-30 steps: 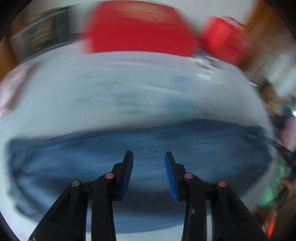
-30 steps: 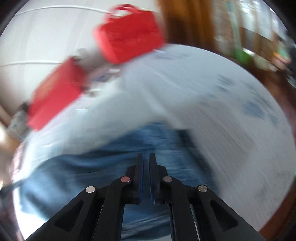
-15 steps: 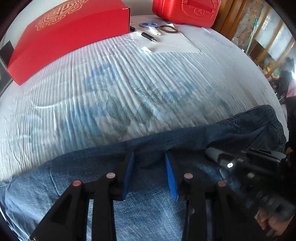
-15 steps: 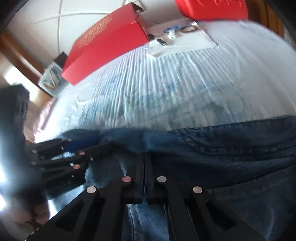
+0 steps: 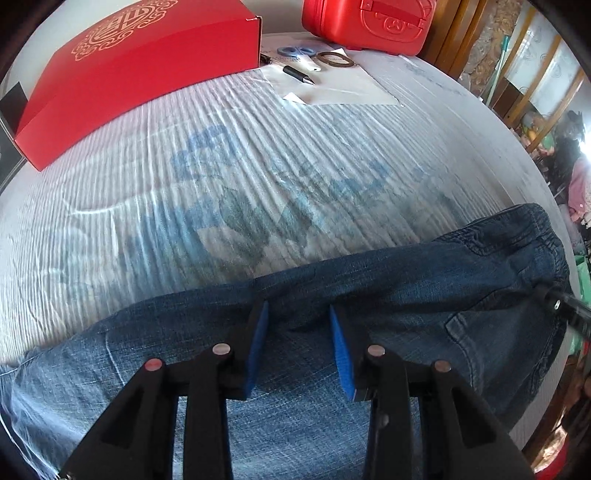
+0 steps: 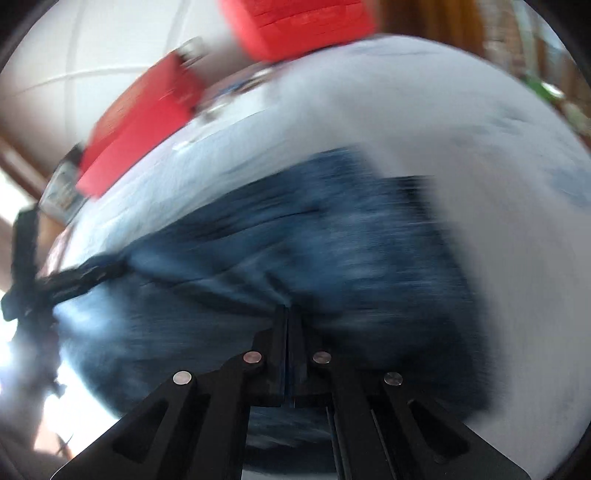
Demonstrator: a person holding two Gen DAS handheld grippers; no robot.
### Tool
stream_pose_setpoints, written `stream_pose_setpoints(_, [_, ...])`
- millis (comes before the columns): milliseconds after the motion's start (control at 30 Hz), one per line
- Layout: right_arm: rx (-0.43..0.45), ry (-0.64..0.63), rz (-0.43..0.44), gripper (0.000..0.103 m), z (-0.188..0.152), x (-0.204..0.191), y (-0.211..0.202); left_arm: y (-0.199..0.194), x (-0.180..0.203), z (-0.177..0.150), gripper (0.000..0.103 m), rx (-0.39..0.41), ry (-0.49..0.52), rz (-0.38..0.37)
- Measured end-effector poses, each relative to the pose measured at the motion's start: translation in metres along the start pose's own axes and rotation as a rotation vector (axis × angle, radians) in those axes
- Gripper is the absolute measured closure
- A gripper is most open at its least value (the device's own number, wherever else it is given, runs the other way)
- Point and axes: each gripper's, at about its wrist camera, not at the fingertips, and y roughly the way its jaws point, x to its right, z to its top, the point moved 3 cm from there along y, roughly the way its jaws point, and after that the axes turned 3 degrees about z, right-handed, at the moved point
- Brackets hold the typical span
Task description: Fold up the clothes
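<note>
Left wrist: ribbed white bedspread (image 5: 258,155) under jeans (image 5: 406,280), left gripper (image 5: 297,325) partly open, right gripper (image 6: 287,314) pinched closed on denim

A white ribbed bedspread (image 5: 280,155) carries jeans (image 5: 424,295), red box (image 5: 140,66), red case (image 5: 365,22).

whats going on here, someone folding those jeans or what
A person with a tool in each hand is folding a pair of blue jeans spread on a white bedspread. The right tool is shut, pinching a fold of the denim, its view blurred. The left tool has its jaws apart over the jeans' far edge. Red boxes sit behind.
</note>
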Motion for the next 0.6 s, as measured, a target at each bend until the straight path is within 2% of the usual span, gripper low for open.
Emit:
stream_pose_setpoints(67, [0.031,0.039,0.036,0.103,0.005,0.004,-0.012,-0.007,-0.007,0.011,0.069,-0.005,-0.001,0.011])
stream_pose_setpoints(100, [0.053,-0.005,0.045,0.098,0.009,-0.007,-0.017,-0.014,-0.009,0.015,0.069,0.006,-0.002,0.009])
stream_pose_setpoints(167, [0.081,-0.06,0.091,0.098,0.02,-0.026,-0.02,-0.043,-0.011,0.015,0.068,0.07,-0.001,-0.001])
stream_pose_setpoints(233, [0.093,-0.08,0.113,0.097,0.037,-0.038,-0.01,-0.057,-0.021,0.008,0.068,0.086,0.0,0.051])
stream_pose_setpoints(333, [0.06,-0.045,0.065,0.097,0.06,-0.025,0.017,-0.048,-0.049,-0.004,0.068,0.027,-0.051,0.107])
stream_pose_setpoints(367, [0.046,-0.022,0.041,0.103,0.066,-0.018,0.029,-0.039,-0.061,-0.008,0.068,-0.005,-0.078,0.134])
stream_pose_setpoints(400, [0.039,0.004,0.036,0.103,0.07,-0.011,0.036,-0.029,-0.071,-0.011,0.068,-0.031,-0.103,0.149])
stream_pose_setpoints(467, [0.041,0.049,0.051,0.103,0.074,0.0,0.04,-0.023,-0.084,-0.017,0.065,-0.044,-0.138,0.144])
stream_pose_setpoints(533, [0.039,0.05,0.025,0.103,0.076,-0.007,0.037,-0.029,-0.089,-0.02,0.065,-0.043,-0.149,0.129])
stream_pose_setpoints(600, [0.068,0.052,0.036,0.098,0.072,-0.018,0.021,-0.041,-0.094,-0.023,0.065,-0.037,-0.157,0.106])
